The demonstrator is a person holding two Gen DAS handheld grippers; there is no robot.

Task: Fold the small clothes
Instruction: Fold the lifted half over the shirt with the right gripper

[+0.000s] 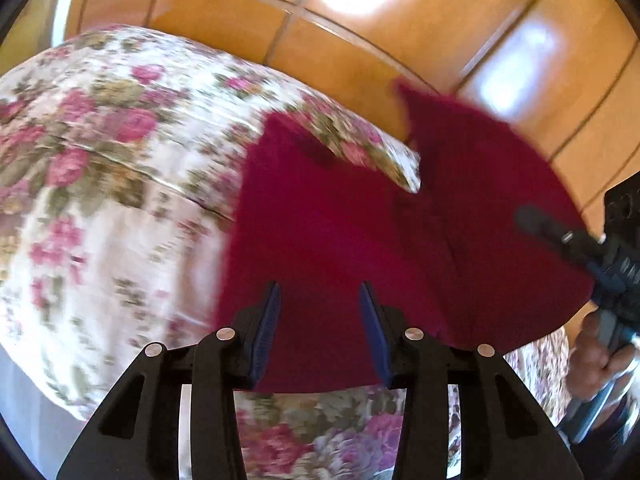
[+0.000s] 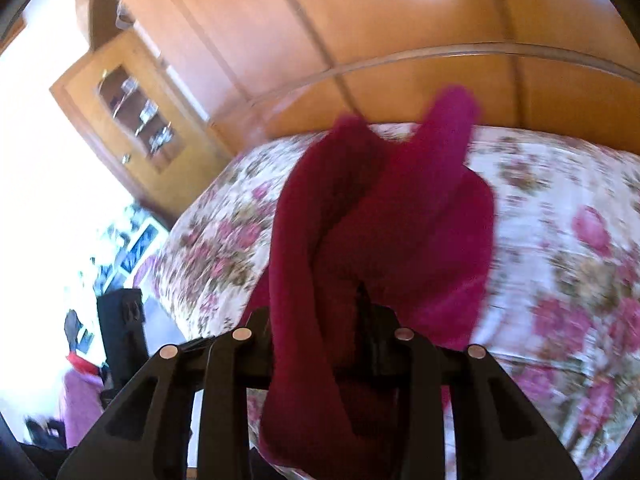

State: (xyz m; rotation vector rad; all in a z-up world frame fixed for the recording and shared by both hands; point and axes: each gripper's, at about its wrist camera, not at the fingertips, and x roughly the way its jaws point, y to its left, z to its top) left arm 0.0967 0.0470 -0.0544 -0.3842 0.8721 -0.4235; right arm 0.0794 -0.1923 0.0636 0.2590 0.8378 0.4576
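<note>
Left tongs (image 1: 320, 300) gape wide over soft crimson garment (image 1: 360, 220); right tongs (image 2: 316, 312) pinch its bunched fabric above floral bedspread (image 1: 100, 160).

Floral bedspread (image 1: 100, 200), wooden wardrobe (image 2: 360, 32), glass-door cabinet (image 2: 136, 116).

No readable text, labels, brands or numbers — both views blurred — nothing legible

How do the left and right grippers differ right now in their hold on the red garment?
The left gripper has its jaws spread apart with the red garment lying across the gap; the right gripper has cloth bunched between its jaws, apparently clamped. The left's blue pads show plainly; the right's are hidden by cloth. Both hold the garment above the floral bedspread.
</note>
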